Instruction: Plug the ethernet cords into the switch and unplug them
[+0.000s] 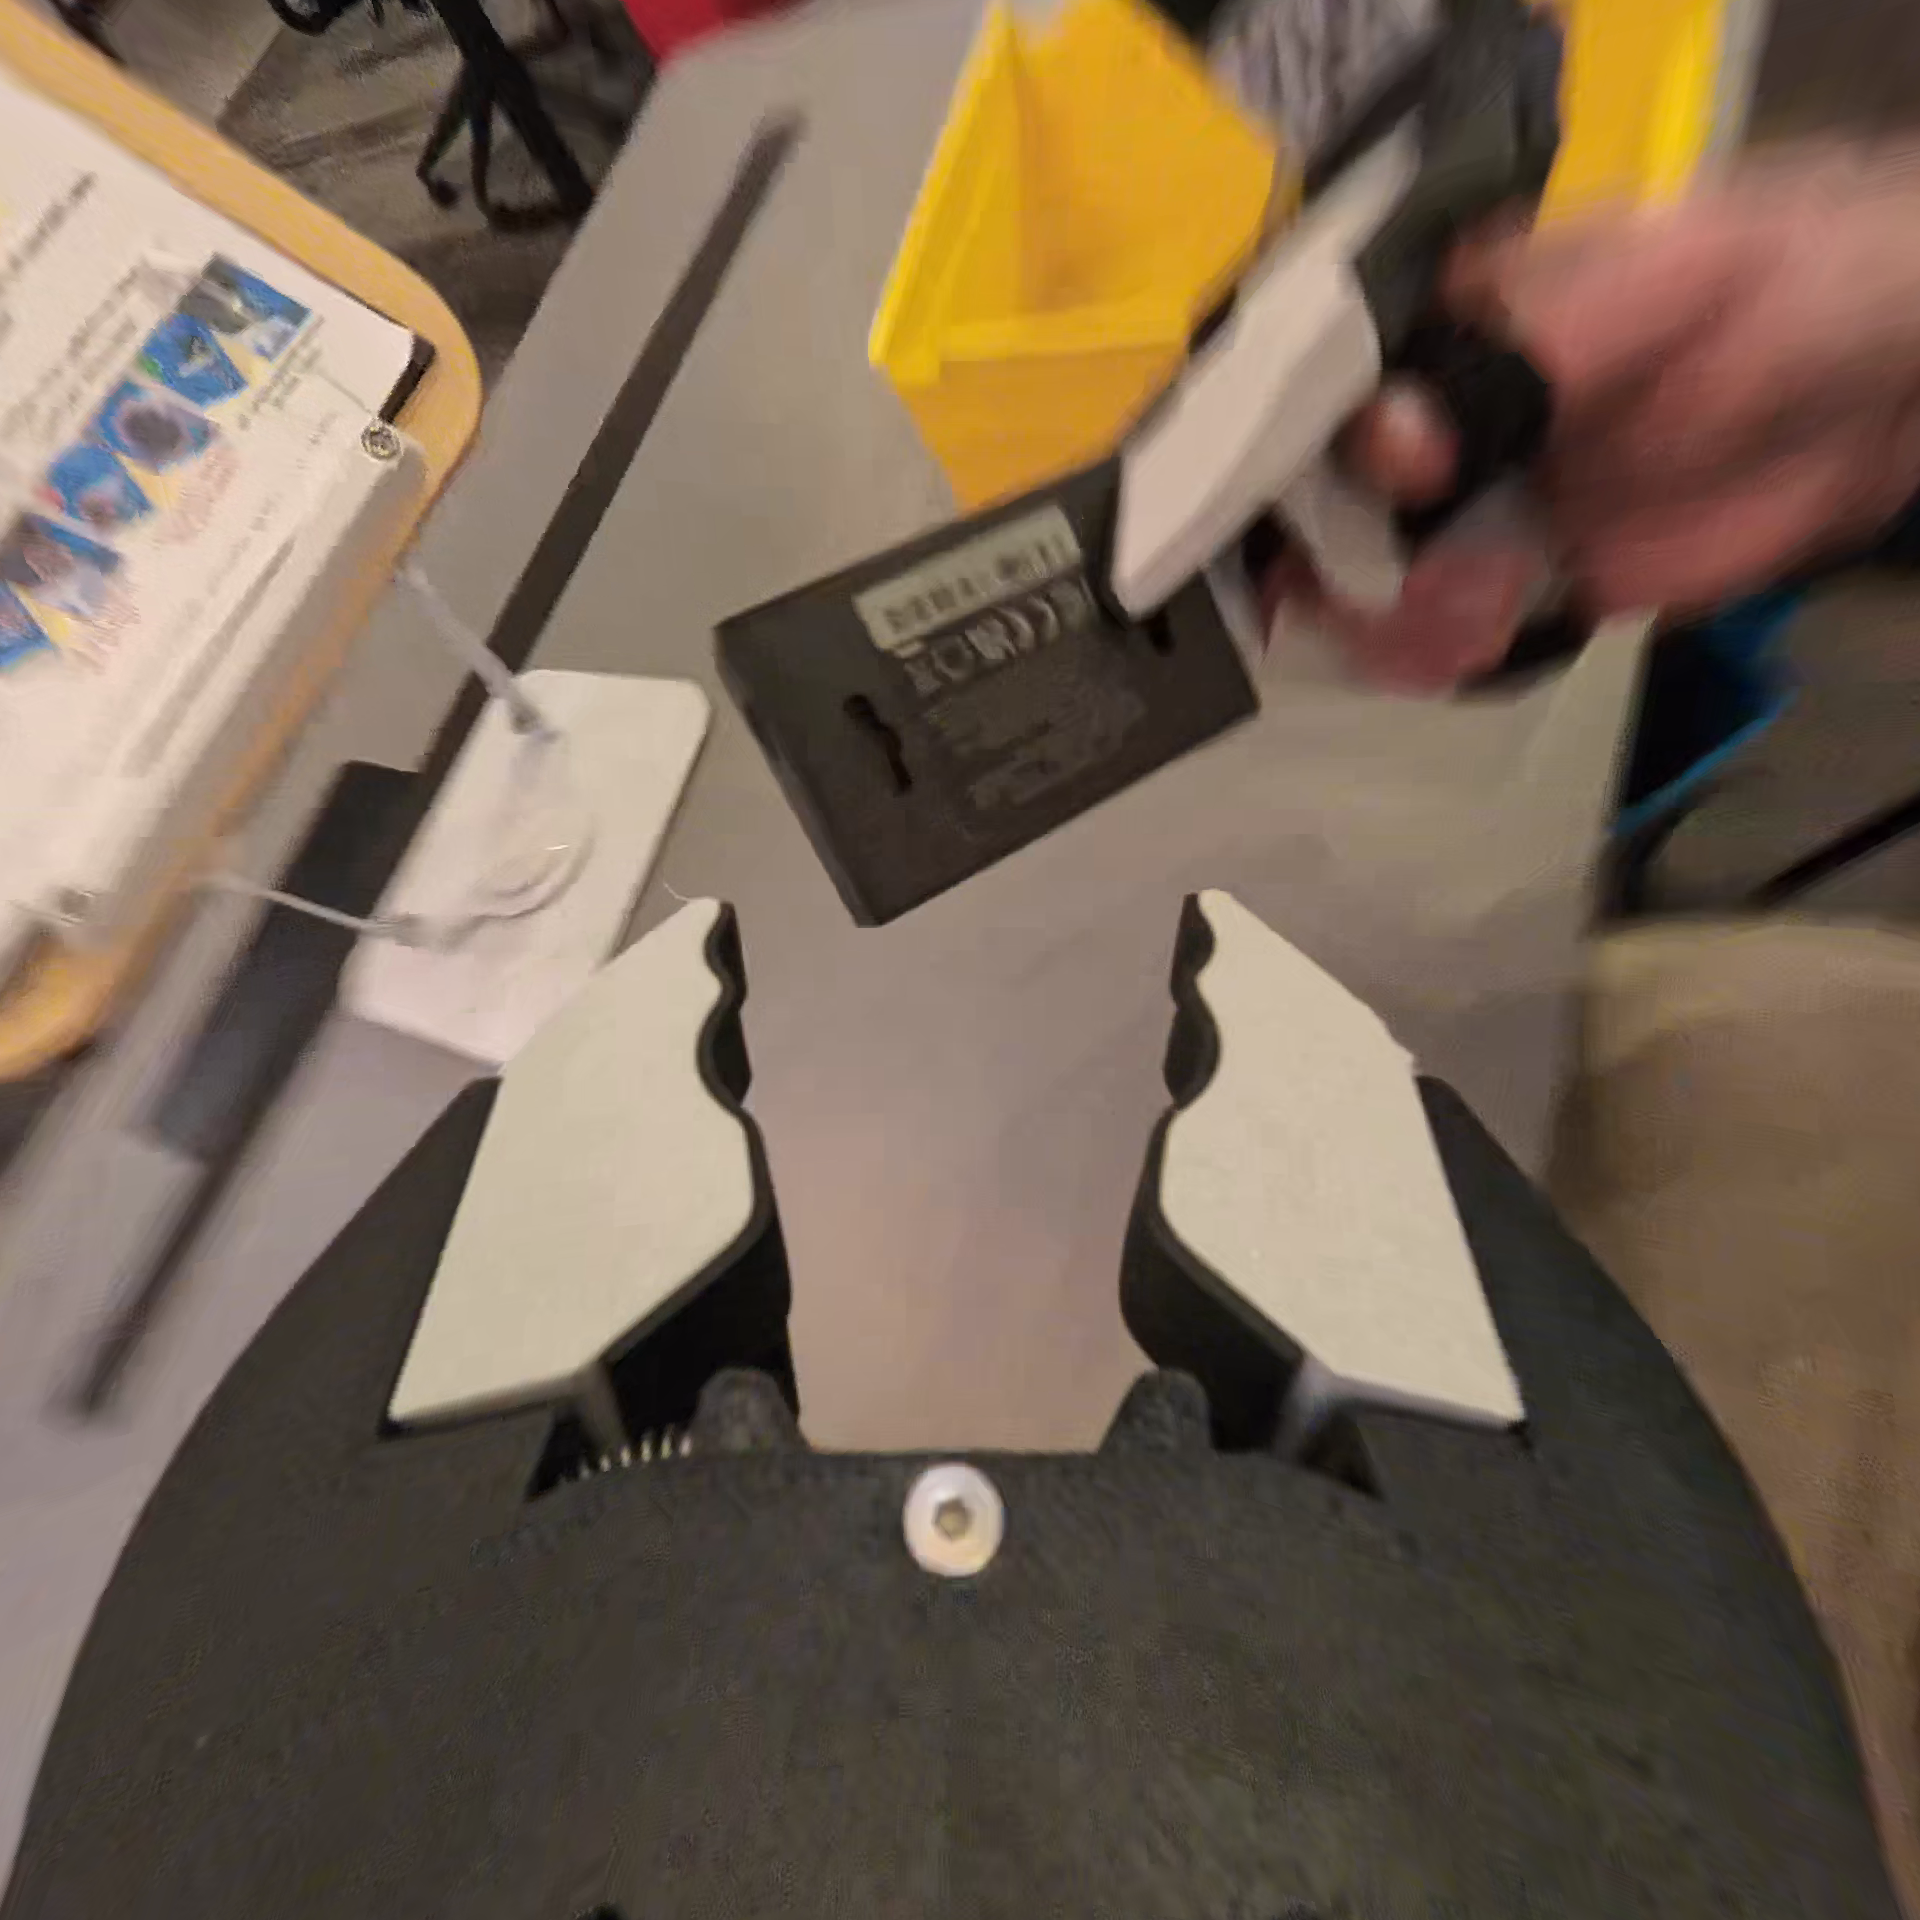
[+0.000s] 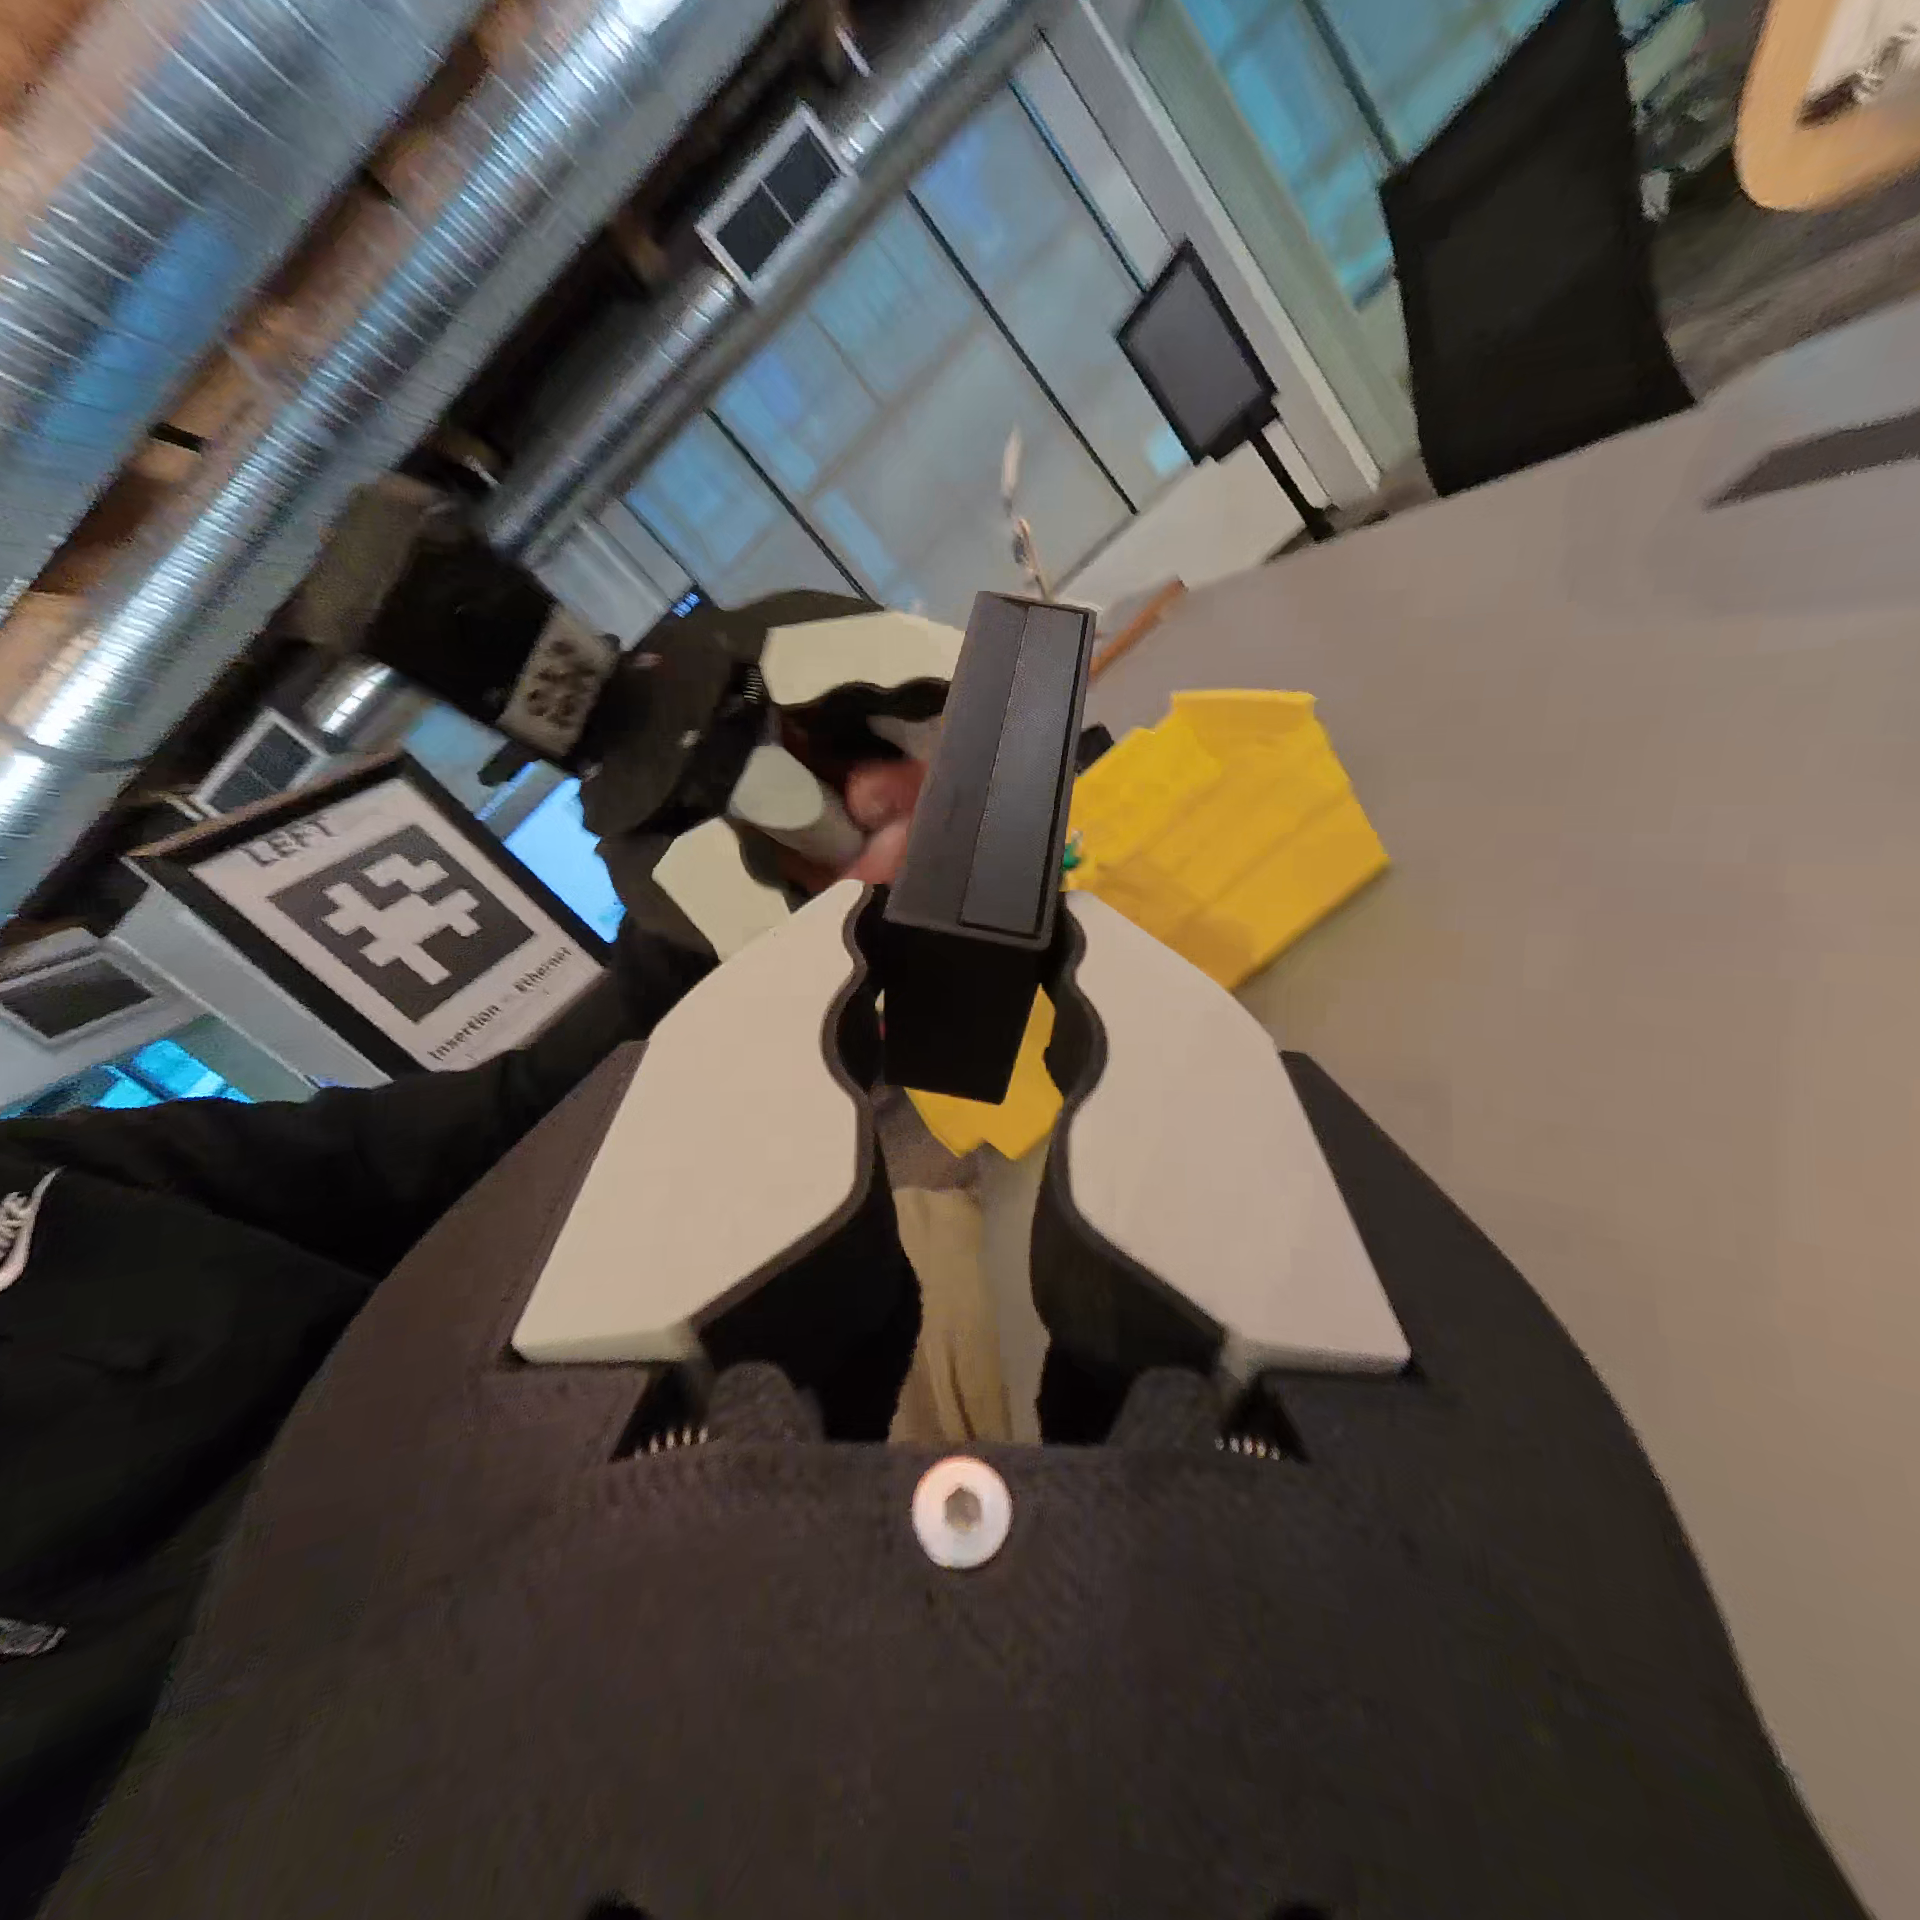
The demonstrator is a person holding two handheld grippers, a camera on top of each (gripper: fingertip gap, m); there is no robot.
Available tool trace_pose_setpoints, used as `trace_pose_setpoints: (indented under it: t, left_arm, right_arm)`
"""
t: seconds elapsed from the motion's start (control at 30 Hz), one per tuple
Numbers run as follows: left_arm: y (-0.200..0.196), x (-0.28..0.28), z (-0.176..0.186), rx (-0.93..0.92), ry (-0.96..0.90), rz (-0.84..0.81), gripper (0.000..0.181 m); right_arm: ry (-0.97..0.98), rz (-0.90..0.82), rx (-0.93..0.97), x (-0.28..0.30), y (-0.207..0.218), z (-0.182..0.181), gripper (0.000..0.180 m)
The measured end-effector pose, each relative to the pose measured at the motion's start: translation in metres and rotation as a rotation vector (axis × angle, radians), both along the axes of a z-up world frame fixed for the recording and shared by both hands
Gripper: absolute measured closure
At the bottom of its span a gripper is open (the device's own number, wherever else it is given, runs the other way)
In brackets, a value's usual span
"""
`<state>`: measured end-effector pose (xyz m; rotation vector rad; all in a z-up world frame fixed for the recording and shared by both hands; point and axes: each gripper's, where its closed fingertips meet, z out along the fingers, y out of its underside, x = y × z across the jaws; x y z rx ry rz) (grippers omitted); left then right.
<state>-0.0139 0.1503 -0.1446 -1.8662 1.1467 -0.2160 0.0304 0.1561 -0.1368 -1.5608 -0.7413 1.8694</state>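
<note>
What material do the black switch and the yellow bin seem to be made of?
The switch looks like matte black plastic or painted metal: flat moulded faces, keyhole slots underneath, no shine. The yellow bin looks like hard, smooth plastic, with thin uniform walls.

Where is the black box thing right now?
The flat black plastic switch box is up off the grey table, pinched in the right gripper, near the yellow plastic bin.
</note>
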Motion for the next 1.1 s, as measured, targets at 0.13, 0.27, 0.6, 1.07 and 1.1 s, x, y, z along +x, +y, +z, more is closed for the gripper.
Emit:
trace_pose_setpoints:
  t: [0.13, 0.27, 0.6, 1.07, 1.1]
  left_arm:
    - [-0.008, 0.009, 0.026, -0.247, -0.574, -0.018, 0.117]
    - [-0.020, 0.013, 0.028, -0.421, -0.828, -0.143, 0.146]
    - [-0.034, -0.009, 0.029, -0.632, -0.832, -0.254, 0.154]
    - [-0.053, -0.005, 0.006, -0.965, -0.774, -0.294, 0.150]
    - [-0.054, -0.005, 0.006, -0.999, -0.789, -0.296, 0.148]
  right_arm:
    - [0.055, 0.037, 0.046, -0.007, -0.016, 0.015, 0.151]
    - [0.081, 0.087, 0.078, -0.018, -0.033, 0.022, 0.152]
    - [-0.375, -0.120, 0.881, -0.022, -0.035, -0.008, 0.110]
    - [-0.932, -0.508, 2.110, -0.044, -0.032, -0.008, 0.115]
    - [-0.923, -0.508, 2.115, -0.044, -0.034, -0.008, 0.117]
